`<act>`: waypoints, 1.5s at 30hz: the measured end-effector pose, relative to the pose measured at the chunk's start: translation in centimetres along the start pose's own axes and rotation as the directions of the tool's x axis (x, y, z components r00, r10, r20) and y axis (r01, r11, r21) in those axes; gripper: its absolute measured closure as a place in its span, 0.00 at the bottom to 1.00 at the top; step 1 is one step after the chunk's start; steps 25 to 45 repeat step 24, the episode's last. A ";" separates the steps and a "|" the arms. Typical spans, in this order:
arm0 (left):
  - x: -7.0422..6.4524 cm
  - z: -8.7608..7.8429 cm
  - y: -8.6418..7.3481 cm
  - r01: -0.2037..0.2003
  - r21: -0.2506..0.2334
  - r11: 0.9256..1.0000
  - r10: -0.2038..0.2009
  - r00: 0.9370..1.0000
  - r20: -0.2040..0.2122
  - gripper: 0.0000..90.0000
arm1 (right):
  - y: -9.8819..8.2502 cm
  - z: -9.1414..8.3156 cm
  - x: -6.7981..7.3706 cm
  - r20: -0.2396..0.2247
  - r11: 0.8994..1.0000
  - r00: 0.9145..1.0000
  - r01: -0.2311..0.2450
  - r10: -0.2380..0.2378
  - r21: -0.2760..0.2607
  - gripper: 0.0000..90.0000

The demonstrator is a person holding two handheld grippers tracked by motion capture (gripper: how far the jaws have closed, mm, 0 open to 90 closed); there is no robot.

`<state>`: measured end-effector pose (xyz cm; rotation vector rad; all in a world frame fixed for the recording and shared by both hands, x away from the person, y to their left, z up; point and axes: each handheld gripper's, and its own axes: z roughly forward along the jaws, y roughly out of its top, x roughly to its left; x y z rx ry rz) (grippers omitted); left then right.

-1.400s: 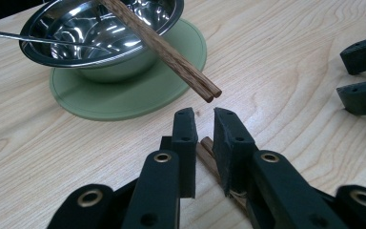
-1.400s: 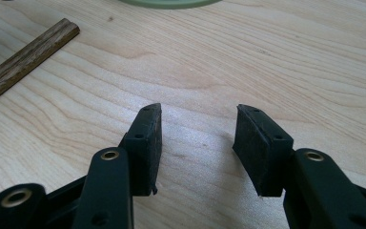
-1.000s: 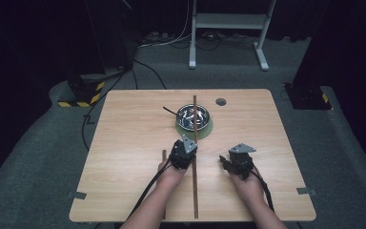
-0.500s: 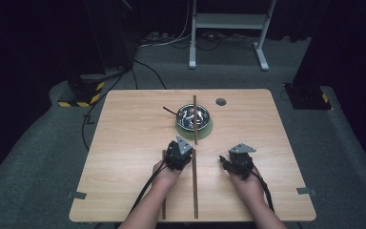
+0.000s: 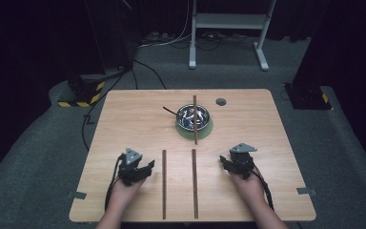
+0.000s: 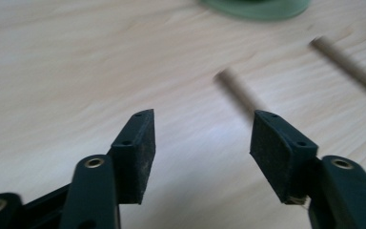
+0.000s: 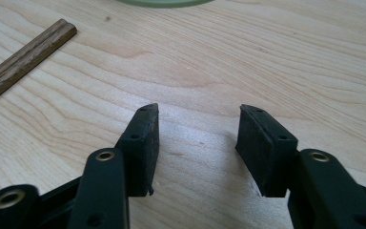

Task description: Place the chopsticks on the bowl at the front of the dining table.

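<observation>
Ahead of the left gripper [image 5: 147,166] the table [image 5: 124,124] lies bare, open for passage toward the far edge. Just beside its right jaw a wooden stick [image 5: 164,183] bars sideways travel, and a second stick [image 5: 194,183] lies beyond it, nearer the right gripper [image 5: 225,163]. Between the two sticks runs a narrow free lane. Bare wood spreads ahead of the right gripper and to its right. Far ahead, between both grippers, a metal bowl [image 5: 186,112] on a green mat [image 5: 208,130], with a third stick [image 5: 195,119] across it, blocks the middle.
</observation>
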<state>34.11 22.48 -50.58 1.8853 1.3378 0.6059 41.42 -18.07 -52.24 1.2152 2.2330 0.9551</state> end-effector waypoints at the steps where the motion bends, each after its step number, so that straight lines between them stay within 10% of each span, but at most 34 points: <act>1: 0.7 -0.5 -0.7 0.013 0.012 1.000 -0.013 1.000 -0.019 0.41 | 0.0 -0.1 -0.1 0.005 1.000 1.000 -0.007 0.007 -0.002 0.53; 9: 3.9 -2.3 -4.4 0.054 0.067 0.996 -0.047 0.994 -0.100 0.28 | -2.4 -2.6 -2.7 -0.009 0.999 0.999 -0.051 0.051 0.005 0.46; 17: 3.5 -2.2 -4.5 0.044 0.059 0.997 -0.038 0.995 -0.093 0.25 | -5.1 -5.4 -3.8 0.011 0.998 0.998 -0.055 0.055 0.016 0.38; 45: 3.4 -2.2 -4.5 0.049 0.059 0.997 -0.043 0.994 -0.100 0.24 | -5.2 -5.5 -3.4 0.017 0.998 0.998 -0.054 0.054 0.015 0.37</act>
